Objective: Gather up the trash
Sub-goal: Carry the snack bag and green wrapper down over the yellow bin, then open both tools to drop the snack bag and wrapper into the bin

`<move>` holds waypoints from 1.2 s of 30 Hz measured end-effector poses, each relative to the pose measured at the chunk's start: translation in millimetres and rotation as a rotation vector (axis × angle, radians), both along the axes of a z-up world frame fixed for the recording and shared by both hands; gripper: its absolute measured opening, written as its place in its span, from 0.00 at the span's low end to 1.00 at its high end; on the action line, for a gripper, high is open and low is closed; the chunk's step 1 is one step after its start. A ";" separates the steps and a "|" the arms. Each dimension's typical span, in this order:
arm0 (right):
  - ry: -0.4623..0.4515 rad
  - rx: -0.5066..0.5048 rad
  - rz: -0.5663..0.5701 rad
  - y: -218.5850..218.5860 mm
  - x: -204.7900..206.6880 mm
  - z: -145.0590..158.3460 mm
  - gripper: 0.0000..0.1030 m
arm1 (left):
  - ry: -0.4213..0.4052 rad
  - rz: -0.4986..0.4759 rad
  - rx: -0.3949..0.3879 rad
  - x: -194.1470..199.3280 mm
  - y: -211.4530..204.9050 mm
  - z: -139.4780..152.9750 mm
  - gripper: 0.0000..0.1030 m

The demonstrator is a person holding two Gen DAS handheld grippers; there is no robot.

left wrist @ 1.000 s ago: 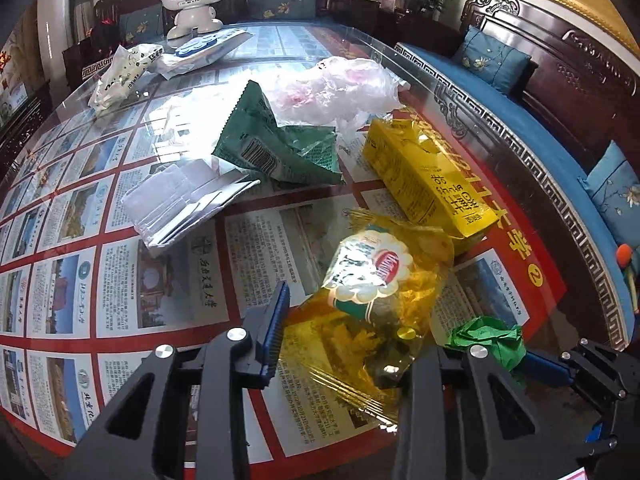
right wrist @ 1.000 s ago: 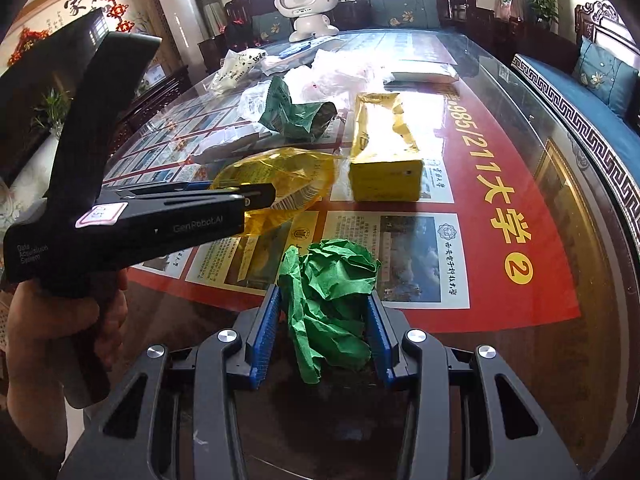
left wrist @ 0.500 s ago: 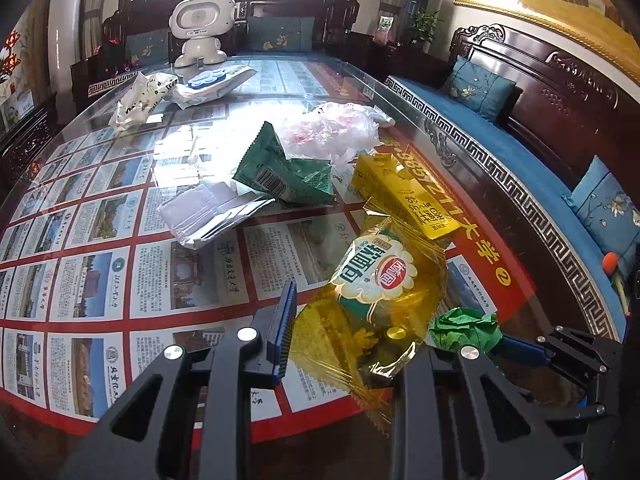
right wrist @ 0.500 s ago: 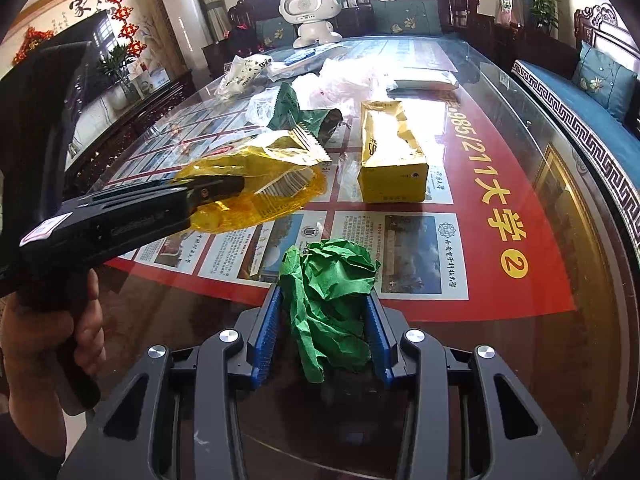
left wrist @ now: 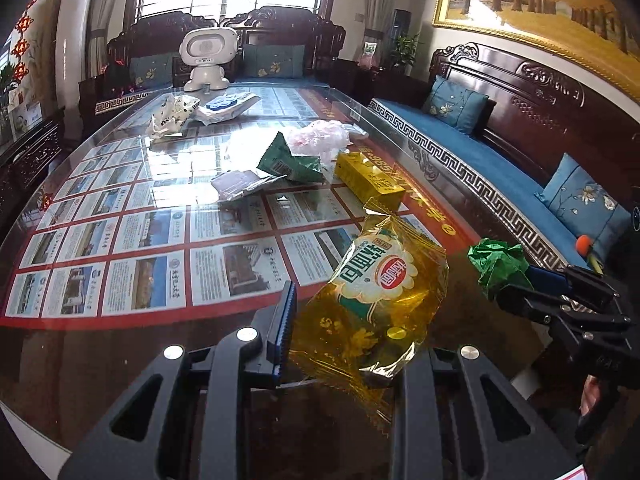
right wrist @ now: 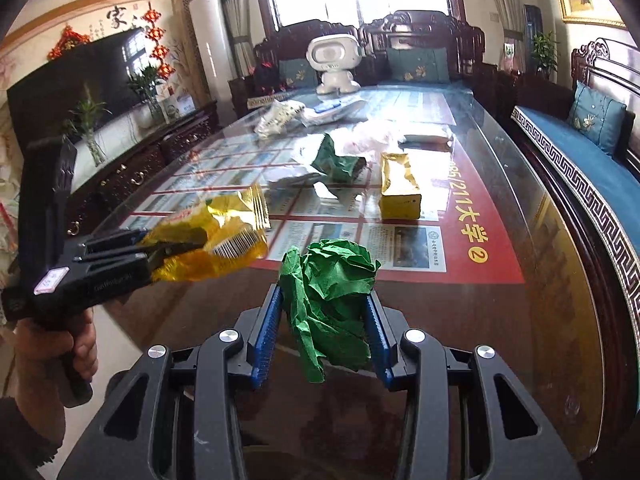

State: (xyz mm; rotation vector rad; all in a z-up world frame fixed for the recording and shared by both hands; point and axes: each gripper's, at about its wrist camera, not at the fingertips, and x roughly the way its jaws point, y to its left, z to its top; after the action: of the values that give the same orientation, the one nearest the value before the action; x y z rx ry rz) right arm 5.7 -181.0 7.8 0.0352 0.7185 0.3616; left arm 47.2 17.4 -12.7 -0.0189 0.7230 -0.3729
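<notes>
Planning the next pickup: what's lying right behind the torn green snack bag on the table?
Behind the green snack bag lies a crumpled clear-pink plastic bag, touching it. Whatever is under that plastic is hidden.

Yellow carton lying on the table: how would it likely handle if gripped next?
The yellow carton looks boxy with flat sides, so probably stiff and unlikely to roll. Its torn-open top suggests it is empty: likely light, and it may crush under a hard squeeze.

The red strip [right wrist: 476, 216] along the table's right edge reads "985/211大学" with a circled "2". A wall scroll [right wrist: 116, 16] bears "家". The left gripper [right wrist: 160, 250] body shows a faint, unclear "GenRobot.AI".
</notes>
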 end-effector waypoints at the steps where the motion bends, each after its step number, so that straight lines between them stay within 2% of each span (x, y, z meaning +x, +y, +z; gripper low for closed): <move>1: -0.012 0.005 0.007 1.5 -10.5 2.1 0.39 | -0.006 -0.006 0.000 -10.2 0.9 -0.3 0.26; 8: -0.026 0.041 0.051 4.7 -73.4 2.3 0.39 | 0.018 -0.057 -0.003 -79.6 6.9 -16.9 0.26; 14: 0.012 0.027 0.066 7.0 -131.3 -21.8 0.39 | 0.040 -0.092 0.018 -140.3 12.8 -39.8 0.26; 17: 0.032 -0.001 0.068 11.0 -156.6 -38.4 0.39 | 0.095 -0.109 0.008 -163.5 13.4 -63.7 0.26; 23: 0.086 0.021 0.069 11.2 -187.6 -61.2 0.39 | 0.233 -0.160 0.047 -191.4 0.7 -119.4 0.26; 28: 0.114 0.009 0.061 10.1 -207.7 -72.5 0.39 | 0.336 -0.212 0.112 -211.5 -8.8 -161.0 0.26; 36: 0.188 -0.033 0.055 9.5 -222.7 -93.7 0.39 | 0.393 -0.218 0.181 -216.5 -13.1 -195.3 0.28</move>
State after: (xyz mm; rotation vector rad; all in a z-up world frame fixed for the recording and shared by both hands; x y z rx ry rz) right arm -216.9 -171.5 -85.9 0.0185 0.9121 0.4031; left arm -169.3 4.3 -208.0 0.1634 1.1502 -0.5181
